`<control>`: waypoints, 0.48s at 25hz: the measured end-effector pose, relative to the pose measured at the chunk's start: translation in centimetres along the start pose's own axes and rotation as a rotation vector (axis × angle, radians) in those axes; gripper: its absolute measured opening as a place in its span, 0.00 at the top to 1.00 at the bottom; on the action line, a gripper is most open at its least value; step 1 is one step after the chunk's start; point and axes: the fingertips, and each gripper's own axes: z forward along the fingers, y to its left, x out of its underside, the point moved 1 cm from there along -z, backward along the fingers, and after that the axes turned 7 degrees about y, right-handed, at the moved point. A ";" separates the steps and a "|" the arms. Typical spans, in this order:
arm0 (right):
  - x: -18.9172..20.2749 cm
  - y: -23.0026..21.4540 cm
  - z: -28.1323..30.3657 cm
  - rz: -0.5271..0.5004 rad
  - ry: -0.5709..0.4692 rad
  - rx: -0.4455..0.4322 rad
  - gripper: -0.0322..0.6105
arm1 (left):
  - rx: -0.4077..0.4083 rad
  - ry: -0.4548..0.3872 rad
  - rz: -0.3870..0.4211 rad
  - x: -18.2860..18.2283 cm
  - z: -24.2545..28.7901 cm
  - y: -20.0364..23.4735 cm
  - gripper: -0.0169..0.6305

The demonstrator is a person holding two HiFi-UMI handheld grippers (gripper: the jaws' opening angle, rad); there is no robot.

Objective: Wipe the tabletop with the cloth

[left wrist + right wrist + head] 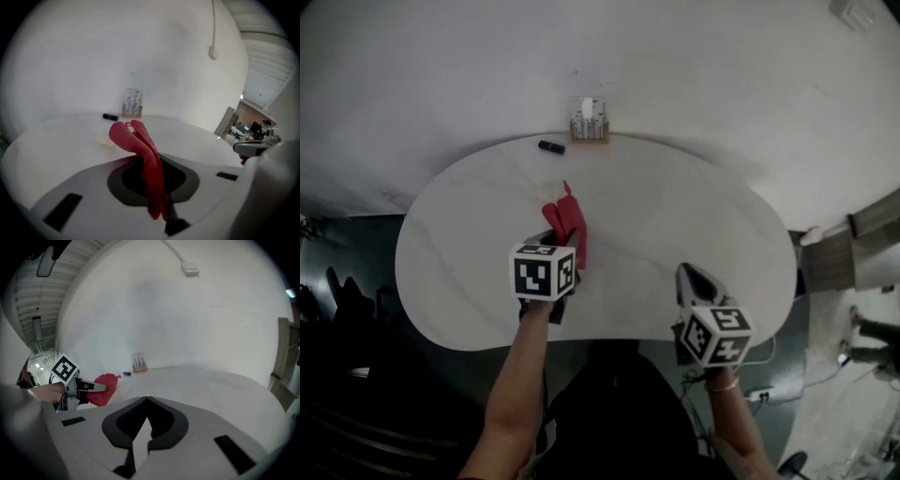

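Over the white tabletop (675, 216) middle, your left gripper (568, 247) clamps the one red cloth (566, 223). Your right gripper (686, 277), nearer and right, is clenched on nothing. One wooden holder (590, 127) and one small black object (550, 147) sit far.

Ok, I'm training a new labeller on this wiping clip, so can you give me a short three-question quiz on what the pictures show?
1. True or false: the left claw is shut on the red cloth.
2. What is between the right claw's jaws? A) the red cloth B) nothing C) a sponge
3. Fill in: in the head view, the small black object on the table lies to the ____ of the holder by the wall.
Key: 1 true; 2 B; 3 left.
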 end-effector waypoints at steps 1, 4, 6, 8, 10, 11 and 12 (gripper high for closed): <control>0.0 -1.3 -0.4 0.018 -0.006 0.018 0.95 | 0.042 0.007 0.025 -0.9 1.4 -2.3 0.91; 0.1 -4.6 -1.6 0.059 -0.025 0.071 0.95 | 0.153 0.042 0.095 -2.4 4.9 -8.9 0.91; 0.2 -6.4 -2.5 0.085 -0.027 0.101 0.95 | 0.214 0.071 0.134 -2.9 6.7 -13.1 0.91; 0.2 -7.9 -3.1 0.108 -0.033 0.127 0.95 | 0.262 0.092 0.163 -3.3 8.4 -16.6 0.91; 0.3 -9.0 -3.5 0.125 -0.037 0.142 0.95 | 0.289 0.117 0.185 -3.1 9.9 -19.4 0.91; 0.4 -9.4 -3.7 0.130 -0.035 0.146 0.95 | 0.291 0.139 0.200 -2.6 10.6 -20.4 0.91; 0.6 -9.6 -3.8 0.131 -0.030 0.147 0.95 | 0.285 0.166 0.217 -1.9 11.2 -21.0 0.91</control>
